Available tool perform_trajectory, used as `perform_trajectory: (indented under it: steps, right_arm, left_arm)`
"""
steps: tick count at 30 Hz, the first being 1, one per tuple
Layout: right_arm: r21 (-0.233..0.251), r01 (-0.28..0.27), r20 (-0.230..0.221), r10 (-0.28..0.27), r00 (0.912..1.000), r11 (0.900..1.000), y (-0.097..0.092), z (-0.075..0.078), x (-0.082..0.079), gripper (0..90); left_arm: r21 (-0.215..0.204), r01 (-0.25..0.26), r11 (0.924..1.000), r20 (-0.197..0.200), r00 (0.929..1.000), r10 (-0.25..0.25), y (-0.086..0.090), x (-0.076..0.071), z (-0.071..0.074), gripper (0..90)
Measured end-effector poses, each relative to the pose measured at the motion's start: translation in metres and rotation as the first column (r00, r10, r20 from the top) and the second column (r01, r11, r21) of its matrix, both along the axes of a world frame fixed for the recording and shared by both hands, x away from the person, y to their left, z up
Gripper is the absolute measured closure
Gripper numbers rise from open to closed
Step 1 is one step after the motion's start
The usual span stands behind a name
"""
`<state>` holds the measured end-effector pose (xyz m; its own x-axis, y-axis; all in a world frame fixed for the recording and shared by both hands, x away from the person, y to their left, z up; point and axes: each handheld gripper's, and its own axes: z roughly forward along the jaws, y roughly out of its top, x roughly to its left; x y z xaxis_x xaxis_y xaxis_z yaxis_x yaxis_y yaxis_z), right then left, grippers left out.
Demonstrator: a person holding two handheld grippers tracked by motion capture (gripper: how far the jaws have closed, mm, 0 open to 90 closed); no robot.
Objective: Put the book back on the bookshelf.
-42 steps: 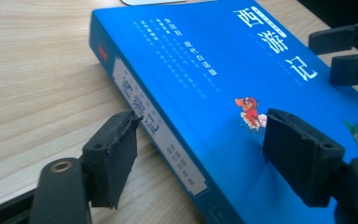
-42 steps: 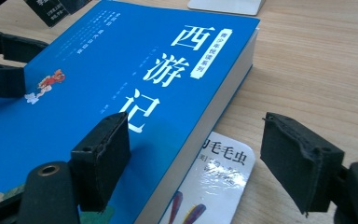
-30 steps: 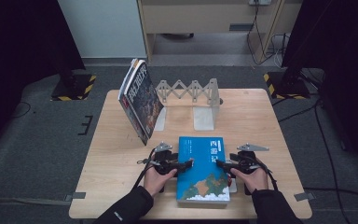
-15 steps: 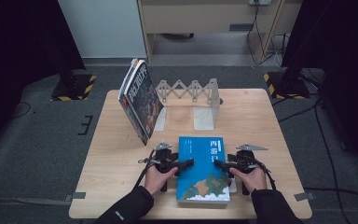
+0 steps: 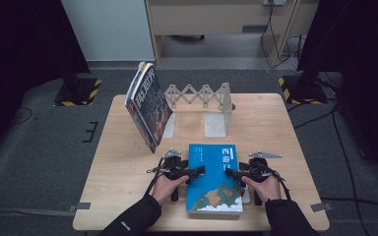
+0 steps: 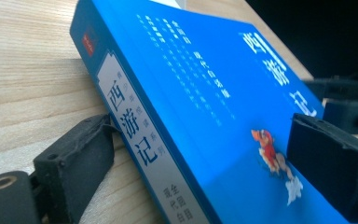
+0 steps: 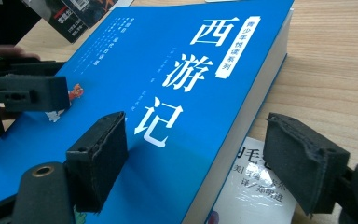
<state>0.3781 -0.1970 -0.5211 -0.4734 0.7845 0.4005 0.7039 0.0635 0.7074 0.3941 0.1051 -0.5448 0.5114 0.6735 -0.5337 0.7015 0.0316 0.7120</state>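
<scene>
Pale wooden table (image 5: 128,196), dark floor around. Blue book (image 5: 215,177) flat near the front edge, in front of the folding metal rack (image 5: 202,96). Left gripper (image 5: 197,171) at its spine, jaws just opened, straddling that edge. Right gripper (image 5: 232,172) astride the opposite edge, jaws apart, perhaps barely touching.

Left gripper (image 5: 200,170) jaws just opening; right gripper (image 5: 230,172) gaping
</scene>
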Motion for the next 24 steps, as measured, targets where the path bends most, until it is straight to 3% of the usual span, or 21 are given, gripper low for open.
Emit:
perform_trajectory:
  steps: [3,11,24]
  right_arm:
    - [0.007,0.001,-0.005,-0.001,1.0000,1.0000,0.0006,-0.0003,0.0002,22.0]
    - [0.012,-0.004,-0.004,0.004,1.0000,0.9999,0.0014,-0.0009,0.0005,22.0]
    - [0.022,-0.007,-0.012,0.008,0.9999,0.9997,0.0025,-0.0017,0.0012,22.0]
  left_arm:
    - [-0.019,-0.010,0.9998,-0.005,0.9999,0.010,0.0004,0.0005,-0.0008,6.3]
    - [0.021,-0.011,0.9997,0.006,0.9999,0.011,-0.0027,-0.0003,0.0008,6.2]
    - [0.051,0.027,0.9983,0.004,0.9996,-0.028,-0.0026,0.0020,0.0028,4.7]
